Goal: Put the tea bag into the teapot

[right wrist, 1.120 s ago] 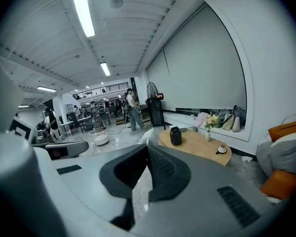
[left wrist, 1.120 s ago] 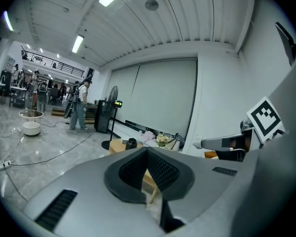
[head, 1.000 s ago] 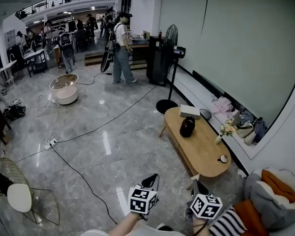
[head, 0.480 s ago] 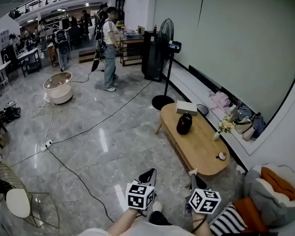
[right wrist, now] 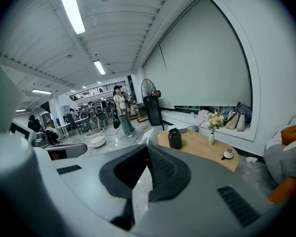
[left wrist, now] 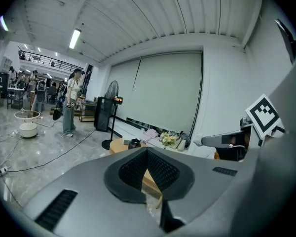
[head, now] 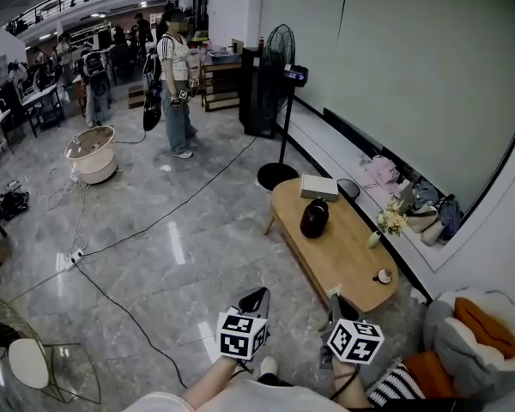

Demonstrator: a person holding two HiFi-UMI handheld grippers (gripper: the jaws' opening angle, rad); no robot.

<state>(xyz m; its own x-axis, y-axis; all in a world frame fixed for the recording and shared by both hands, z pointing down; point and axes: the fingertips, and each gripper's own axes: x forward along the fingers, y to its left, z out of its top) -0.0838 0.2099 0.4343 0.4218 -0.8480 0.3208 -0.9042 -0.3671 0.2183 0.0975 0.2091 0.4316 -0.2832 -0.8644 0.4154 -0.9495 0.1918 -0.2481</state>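
Note:
A black teapot (head: 313, 218) stands on the far half of an oval wooden table (head: 343, 260); it also shows in the left gripper view (left wrist: 134, 143) and the right gripper view (right wrist: 174, 138). Near the table's near end sits a small white dish (head: 384, 276) with something dark on it; I cannot make out a tea bag. My left gripper (head: 256, 302) and right gripper (head: 334, 302) hang side by side over the floor, well short of the table. Both have their jaws together with nothing between them (left wrist: 147, 149) (right wrist: 147, 144).
A white box (head: 318, 187) and a small vase of flowers (head: 376, 237) share the table. A standing fan (head: 281, 54) rises behind it. Cables (head: 137, 230) cross the floor. A person (head: 176, 84) stands far back; a sofa (head: 472, 342) is at right, a wire chair (head: 34, 363) at left.
The view has drifted forward and right, so the table and teapot sit a little nearer and more central. The far person has shifted left. Both grippers stay shut, side by side.

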